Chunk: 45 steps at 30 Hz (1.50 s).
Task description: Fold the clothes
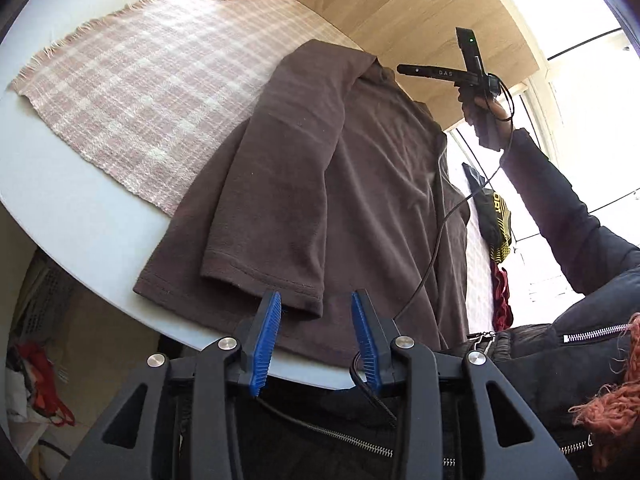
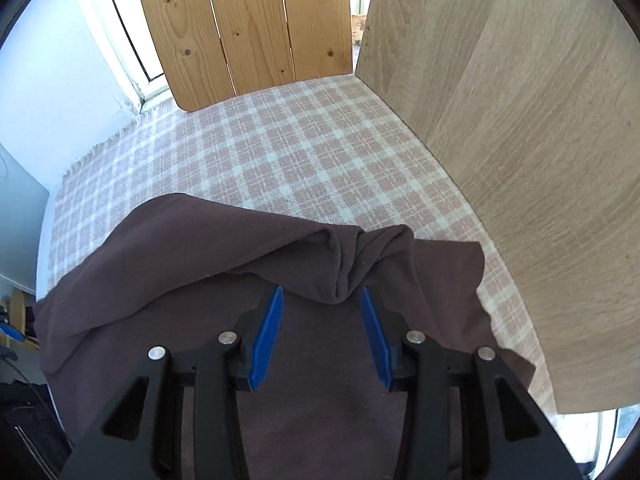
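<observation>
Across the middle of the left wrist view, our brown shirt [image 1: 320, 184] lies on the checked cloth [image 1: 132, 92] and white bench [image 1: 80, 216], one sleeve [image 1: 272, 216] already folded over the body. We judge the far sleeve and cross folds remain. At the lower centre of each view, our left tongs [image 1: 316, 312] and right tongs [image 2: 322, 308] gape, released, grasping nothing.

The right claw [image 2: 322, 312] hangs over a brown shirt [image 2: 200, 264], its blue pads [image 2: 270, 336] spread apart with nothing between them. A bunched fold [image 2: 348, 256] of the shirt lies just ahead of the tips. The shirt rests on a pink checked cloth [image 2: 300, 152]. A slatted wooden board [image 2: 244, 24] stands behind, and an oak panel [image 2: 520, 140] on the right.
</observation>
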{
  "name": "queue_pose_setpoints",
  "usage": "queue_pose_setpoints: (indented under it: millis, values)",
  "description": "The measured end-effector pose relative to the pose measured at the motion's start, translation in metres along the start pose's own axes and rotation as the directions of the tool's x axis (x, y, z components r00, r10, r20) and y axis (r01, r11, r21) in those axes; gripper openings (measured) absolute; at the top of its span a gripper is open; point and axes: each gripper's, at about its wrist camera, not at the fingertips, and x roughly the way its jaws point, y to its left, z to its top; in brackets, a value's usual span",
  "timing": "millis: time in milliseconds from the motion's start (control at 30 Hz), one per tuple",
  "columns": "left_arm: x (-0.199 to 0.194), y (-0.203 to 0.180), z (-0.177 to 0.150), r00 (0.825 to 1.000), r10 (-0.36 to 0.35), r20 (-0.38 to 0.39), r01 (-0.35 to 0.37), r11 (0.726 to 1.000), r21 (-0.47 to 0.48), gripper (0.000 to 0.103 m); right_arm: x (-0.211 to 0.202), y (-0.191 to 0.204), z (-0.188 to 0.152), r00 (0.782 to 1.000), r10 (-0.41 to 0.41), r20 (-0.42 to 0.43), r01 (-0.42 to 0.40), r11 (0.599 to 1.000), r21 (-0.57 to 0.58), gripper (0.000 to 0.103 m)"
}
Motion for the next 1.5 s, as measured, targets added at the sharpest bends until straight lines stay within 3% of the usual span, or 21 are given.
queue_pose_setpoints:
  millis: [167,233,333,433,533,633,767,900,933,967,1000,1167,1200,1233,1300,1500]
  values:
    - [0.026,-0.005,-0.008,0.996,-0.028,-0.086,0.026,0.999,-0.023,0.035,0.021,0.002,-0.016,0.989,0.13,-0.068,-0.117,0.978,0.175,0.04]
    - [0.034,-0.002,-0.006,0.995,-0.043,-0.089,0.038,0.998,-0.053,0.038,0.025,0.01,-0.015,0.992,0.09,-0.086,-0.075,0.983,0.168,0.04]
    - [0.043,-0.004,0.003,0.997,0.012,-0.076,-0.015,0.999,-0.048,0.038,0.024,0.026,-0.005,0.995,-0.027,-0.095,0.037,0.994,0.099,0.04]
    - [0.049,-0.016,0.013,0.994,0.094,-0.058,-0.093,0.995,0.022,0.034,0.022,0.043,0.006,0.99,-0.112,-0.091,0.115,0.993,0.026,0.04]
    - [0.046,-0.027,0.016,0.987,0.156,-0.037,-0.152,0.983,0.102,0.014,0.028,0.042,0.013,0.992,0.027,-0.121,-0.011,0.992,0.13,0.04]
    - [0.035,-0.029,0.016,0.986,0.169,-0.012,-0.166,0.978,0.129,0.009,0.037,0.038,0.021,0.981,0.151,-0.12,-0.116,0.959,0.259,0.04]
    - [0.018,-0.021,0.018,0.985,0.173,0.014,-0.173,0.978,0.12,0.006,0.06,0.036,0.029,0.97,0.178,-0.167,-0.105,0.924,0.369,0.04]
    - [0.007,-0.014,0.017,0.984,0.177,0.031,-0.18,0.978,0.105,0.006,0.072,0.03,0.033,0.96,0.241,-0.141,-0.157,0.883,0.443,0.04]
    - [0.005,-0.013,0.016,0.983,0.18,0.032,-0.182,0.978,0.106,0.006,0.073,0.029,0.034,0.957,0.258,-0.134,-0.173,0.877,0.449,0.033]
    - [0.005,-0.012,0.014,0.983,0.182,0.033,-0.184,0.977,0.104,0.006,0.074,0.031,0.036,0.957,0.258,-0.137,-0.177,0.885,0.431,0.018]
    - [0.004,-0.011,0.013,0.984,0.177,0.03,-0.18,0.979,0.101,0.006,0.072,0.034,0.038,0.958,0.247,-0.142,-0.171,0.896,0.41,0.012]
    - [0.007,-0.019,0.007,0.993,0.115,0.003,-0.115,0.987,0.114,0.006,0.052,0.05,0.042,0.971,0.192,-0.141,-0.139,0.937,0.322,0.009]
    - [0.009,-0.021,0.005,0.995,0.101,-0.007,-0.1,0.988,0.114,0.014,0.048,0.051,0.042,0.972,0.188,-0.144,-0.135,0.94,0.315,0.009]
    - [0.011,-0.024,0.004,0.996,0.088,-0.018,-0.085,0.99,0.114,0.028,0.044,0.051,0.041,0.973,0.183,-0.144,-0.131,0.941,0.312,0.009]
    - [0.015,-0.029,0.001,0.997,0.065,-0.035,-0.06,0.992,0.111,0.043,0.039,0.05,0.039,0.975,0.162,-0.151,-0.112,0.948,0.297,0.009]
    - [0.044,-0.02,0.01,0.994,0.095,-0.062,-0.092,0.994,0.052,0.043,0.036,0.047,0.025,0.976,0.138,-0.169,-0.083,0.951,0.297,0.009]
